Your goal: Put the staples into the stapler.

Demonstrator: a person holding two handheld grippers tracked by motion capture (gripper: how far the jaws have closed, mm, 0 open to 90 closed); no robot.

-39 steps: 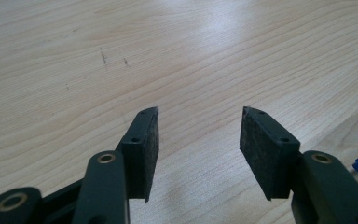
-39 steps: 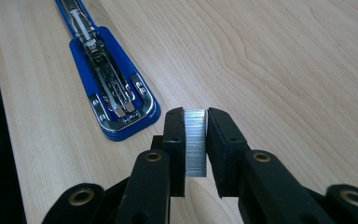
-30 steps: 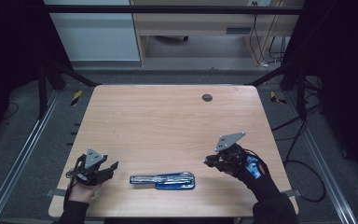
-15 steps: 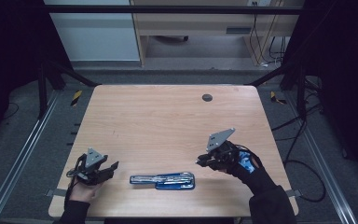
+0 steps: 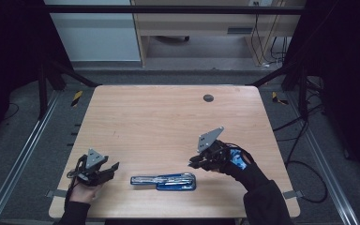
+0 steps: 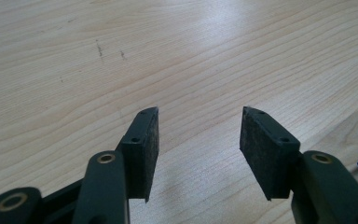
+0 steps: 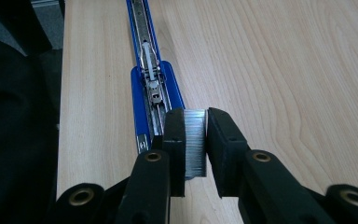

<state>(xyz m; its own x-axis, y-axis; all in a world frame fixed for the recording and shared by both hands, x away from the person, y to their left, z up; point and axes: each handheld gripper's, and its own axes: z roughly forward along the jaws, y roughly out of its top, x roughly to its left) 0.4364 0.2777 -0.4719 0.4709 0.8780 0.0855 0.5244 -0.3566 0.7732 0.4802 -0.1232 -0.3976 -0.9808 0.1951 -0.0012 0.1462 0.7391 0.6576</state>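
Pale wood grain covers the table (image 5: 159, 126), which stands on a dark floor between metal rails, with a desk and trailing cables beyond its far edge. We count one open blue stapler (image 5: 165, 180) lying flat near the table's near edge, between our two hands, its lid swung back so the long metal channel faces up. That open pose is presumably so the channel can take a refill from above.

Our right claw (image 7: 196, 135) is clamped on a single strip of staples (image 7: 196, 140), held on edge between the pads, and in the right gripper view it sits just at the near end of the stapler (image 7: 151, 88), lined up with the channel. We judge this alignment is what lets the strip drop straight into the track. In the high view the right claw (image 5: 197, 161) hovers just beside the stapler's right end.

Our left claw (image 6: 198, 135) holds nothing, its jaws spread wide above bare wood; in the high view it (image 5: 110, 168) rests left of the stapler, near enough to steady the base if needed.

One small dark round spot (image 5: 208, 98) marks the far side of the table.
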